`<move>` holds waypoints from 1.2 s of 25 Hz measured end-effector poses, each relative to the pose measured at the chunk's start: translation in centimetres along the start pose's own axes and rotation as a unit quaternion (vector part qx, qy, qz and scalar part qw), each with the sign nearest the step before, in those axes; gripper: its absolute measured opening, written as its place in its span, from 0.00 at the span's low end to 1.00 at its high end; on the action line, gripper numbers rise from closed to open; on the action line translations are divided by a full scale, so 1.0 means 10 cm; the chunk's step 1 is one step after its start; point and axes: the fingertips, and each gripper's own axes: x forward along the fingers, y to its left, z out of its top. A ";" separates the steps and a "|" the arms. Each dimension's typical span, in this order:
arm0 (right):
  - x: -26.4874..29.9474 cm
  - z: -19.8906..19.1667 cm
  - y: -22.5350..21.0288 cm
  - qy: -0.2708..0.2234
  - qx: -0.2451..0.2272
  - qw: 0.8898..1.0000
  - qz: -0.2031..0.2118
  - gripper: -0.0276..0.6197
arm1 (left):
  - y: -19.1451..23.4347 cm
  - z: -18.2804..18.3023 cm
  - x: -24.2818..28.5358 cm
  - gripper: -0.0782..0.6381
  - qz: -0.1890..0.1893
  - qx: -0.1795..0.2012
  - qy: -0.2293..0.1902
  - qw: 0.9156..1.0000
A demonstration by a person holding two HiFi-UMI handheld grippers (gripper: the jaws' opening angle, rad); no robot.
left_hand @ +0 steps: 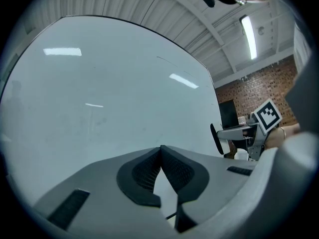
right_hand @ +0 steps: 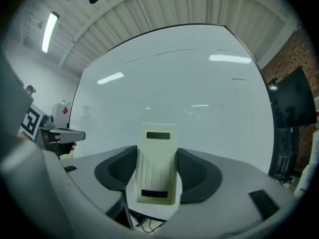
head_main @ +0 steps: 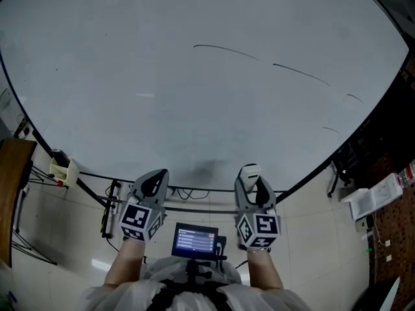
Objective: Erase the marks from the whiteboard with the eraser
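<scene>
**Right gripper view: eraser clamped, board ahead**

Right gripper view has the right tool (right_hand: pixel 155 169) closed on the eraser (right_hand: pixel 156 166). The pale, flat block stands upright between the two dark pads. Its upper end reaches past the tips and its lower end sits down in the throat of the tool.

The whiteboard (right_hand: pixel 174 98) fills the space ahead of the eraser. Whether the eraser's far end touches the board cannot be told.

The marks (head_main: pixel 300 74) are thin dark strokes high on the board. In the head view they lie well above the right tool. One long stroke sits above and slightly left of it, and a second is up and to its right. Two short dashes lie farther right, near the board's edge. The board just ahead of both tools carries no strokes.

The left tool (left_hand: pixel 161 156) has its jaws together. The pads meet at the tips and nothing is between them. It points at the board's lower part, beside the right tool and level with it. Its jaws are well apart from the eraser.

A small lit screen (head_main: pixel 194 240) sits between the two tools, nearer the person. A pale box (head_main: pixel 63 171) hangs at the board's lower edge, off to the left of the left tool.
</scene>
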 end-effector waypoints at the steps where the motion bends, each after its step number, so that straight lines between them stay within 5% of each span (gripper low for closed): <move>1: -0.01 -0.03 0.04 0.005 0.000 1.000 -0.002 0.44 | 0.02 -0.04 -0.02 0.10 -0.005 -0.003 0.002 1.000; 10: -0.08 -0.32 0.22 0.045 0.011 0.999 -0.011 0.44 | -0.05 -0.40 -0.06 0.10 -0.062 -0.019 0.034 0.997; 17: -0.23 -0.37 0.24 0.044 0.013 0.999 0.008 0.44 | -0.14 -0.37 -0.18 0.10 -0.041 -0.020 0.027 0.999; 30: -1.48 -0.57 -0.09 0.045 0.020 0.997 0.064 0.44 | -1.42 -0.43 -0.85 0.10 -0.011 -0.024 0.028 0.999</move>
